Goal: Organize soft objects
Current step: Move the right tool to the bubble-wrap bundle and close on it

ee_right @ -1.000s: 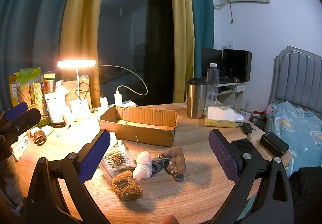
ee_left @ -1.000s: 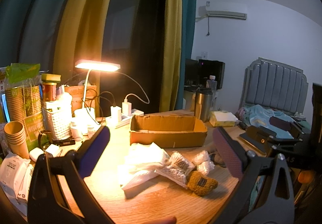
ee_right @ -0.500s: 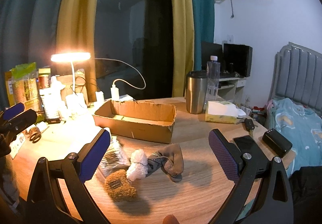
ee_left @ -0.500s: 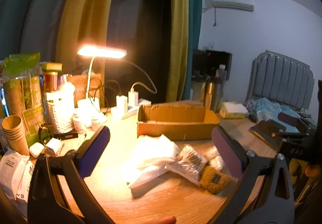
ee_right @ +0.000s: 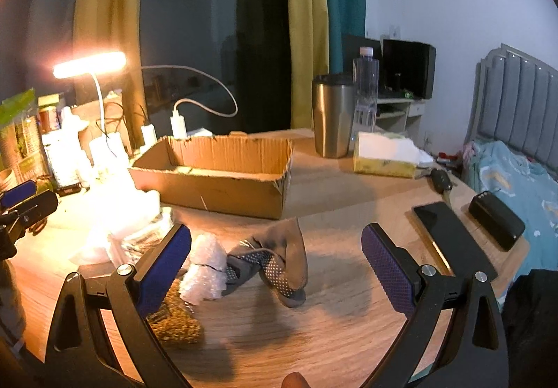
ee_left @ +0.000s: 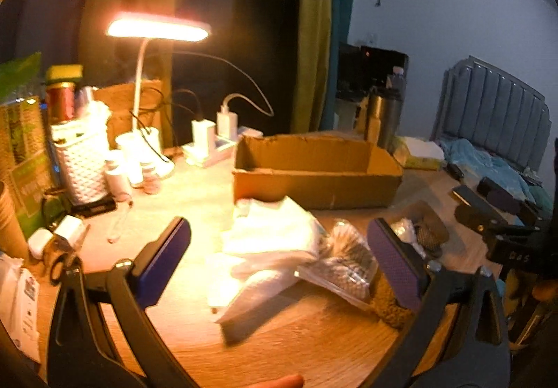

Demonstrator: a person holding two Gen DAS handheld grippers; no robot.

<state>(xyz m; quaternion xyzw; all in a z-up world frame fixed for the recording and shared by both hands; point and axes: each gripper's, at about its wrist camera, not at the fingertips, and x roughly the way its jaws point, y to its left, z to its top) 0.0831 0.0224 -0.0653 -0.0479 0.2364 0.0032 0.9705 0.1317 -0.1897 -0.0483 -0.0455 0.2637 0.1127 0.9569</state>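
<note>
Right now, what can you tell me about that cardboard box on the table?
The cardboard box is a long, shallow tray of brown corrugated card, open-topped, with ragged torn rims. It sits flat on the wooden table; what shows of its inside looks empty. White plastic bags lie against its front wall. Neither gripper touches it.

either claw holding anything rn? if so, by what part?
Nothing held. Left claw and right claw are both open above the table, over the soft pile; the grey sock lies loose.

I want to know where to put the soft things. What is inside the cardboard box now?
The cardboard box looks empty in the right wrist view: only its bare inner walls show. Its front wall covers most of the floor, so a flat item there cannot be excluded.
</note>
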